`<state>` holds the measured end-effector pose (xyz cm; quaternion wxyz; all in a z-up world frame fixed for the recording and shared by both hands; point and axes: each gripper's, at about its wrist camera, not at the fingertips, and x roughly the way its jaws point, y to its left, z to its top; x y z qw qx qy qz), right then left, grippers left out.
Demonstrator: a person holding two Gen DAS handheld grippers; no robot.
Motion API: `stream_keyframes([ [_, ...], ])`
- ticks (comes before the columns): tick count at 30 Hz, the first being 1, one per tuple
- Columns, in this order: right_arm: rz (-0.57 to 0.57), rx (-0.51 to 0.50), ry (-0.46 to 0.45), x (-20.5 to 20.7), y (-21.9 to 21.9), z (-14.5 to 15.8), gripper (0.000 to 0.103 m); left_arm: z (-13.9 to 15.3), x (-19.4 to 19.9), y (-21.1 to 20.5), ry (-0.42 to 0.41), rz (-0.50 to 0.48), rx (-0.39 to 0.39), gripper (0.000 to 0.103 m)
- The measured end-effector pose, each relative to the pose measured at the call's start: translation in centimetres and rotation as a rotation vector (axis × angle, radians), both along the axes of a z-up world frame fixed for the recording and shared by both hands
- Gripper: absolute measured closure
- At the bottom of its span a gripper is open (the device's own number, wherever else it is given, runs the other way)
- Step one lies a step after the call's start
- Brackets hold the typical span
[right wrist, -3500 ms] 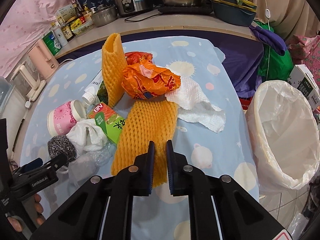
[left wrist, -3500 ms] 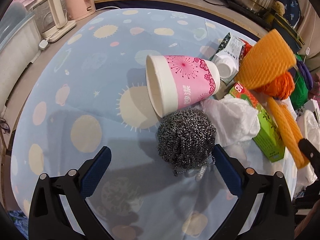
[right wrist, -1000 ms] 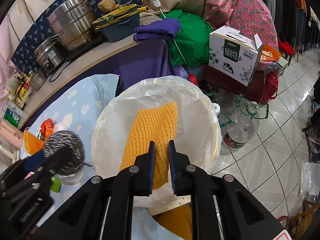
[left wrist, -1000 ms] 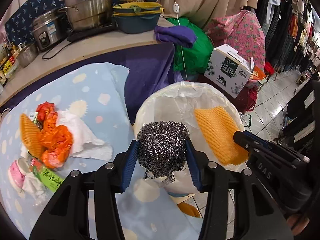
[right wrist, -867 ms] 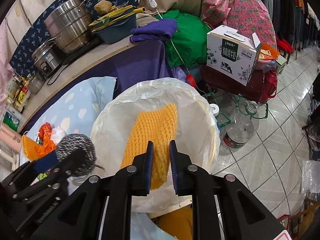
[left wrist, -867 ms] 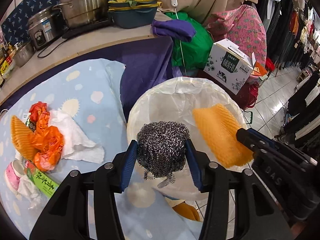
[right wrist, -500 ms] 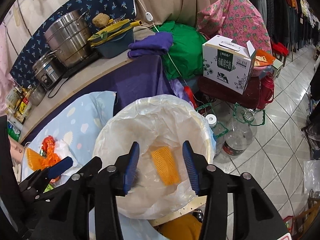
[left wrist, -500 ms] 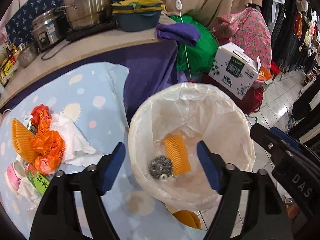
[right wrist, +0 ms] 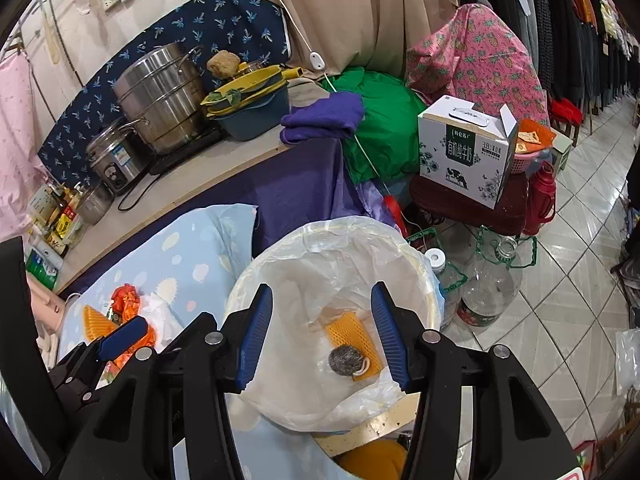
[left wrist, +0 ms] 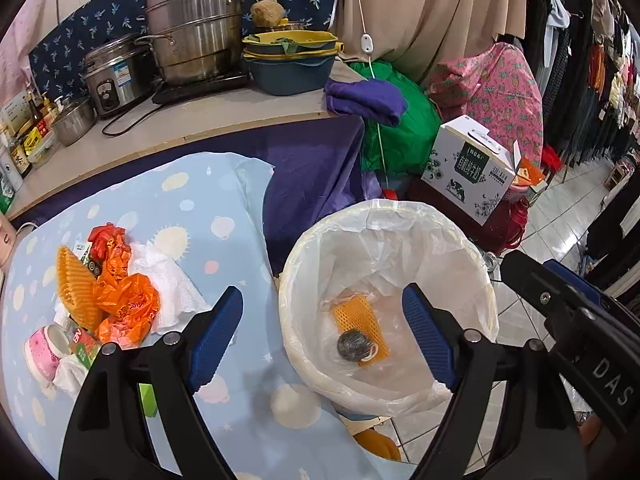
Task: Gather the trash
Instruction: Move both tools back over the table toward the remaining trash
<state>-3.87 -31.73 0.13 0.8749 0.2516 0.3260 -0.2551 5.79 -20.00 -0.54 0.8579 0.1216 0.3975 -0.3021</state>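
Note:
A bin lined with a white plastic bag (left wrist: 460, 248) stands beside the table. At its bottom lie an orange foam net (left wrist: 354, 316) and a steel wool scrubber (left wrist: 352, 345); both also show in the right wrist view, the net (right wrist: 348, 330) and the scrubber (right wrist: 344, 359). My left gripper (left wrist: 322, 334) is open and empty above the bin's near rim. My right gripper (right wrist: 322, 334) is open and empty over the bin (right wrist: 288, 264). On the table lie an orange plastic bag (left wrist: 124, 300), another orange net (left wrist: 72, 280), a white tissue (left wrist: 168, 280) and a pink cup (left wrist: 40, 350).
The table has a light blue spotted cloth (left wrist: 192, 200). A green box (left wrist: 86, 350) lies by the cup. Pots (left wrist: 192, 52) and basins stand on the counter behind. A milk carton box (left wrist: 472, 168) and clear water bottles (right wrist: 488, 280) stand on the tiled floor past the bin.
Both grippers opened over the bin. The steel wool scrubber dropped from the left gripper and the orange net from the right; both now lie at the bin's bottom.

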Motion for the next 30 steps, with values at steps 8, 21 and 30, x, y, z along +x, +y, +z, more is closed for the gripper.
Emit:
stream_keyframes([
  [8, 0.034, -0.02, -0.026, -0.1, 2.3, 1.5, 0.05, 1.4, -0.3, 3.3, -0.028, 0.054, -0.008, 0.017],
  [21, 0.179, -0.055, -0.01, 2.0, 9.3, 1.9, 0.043, 1.6, 0.8, 14.2, -0.007, 0.276, 0.029, 0.017],
  [30, 0.321, -0.058, 0.018, 4.0, 15.3, 0.7, 0.039, 0.7, 1.7, 21.6, 0.036, 0.434, 0.058, 0.014],
])
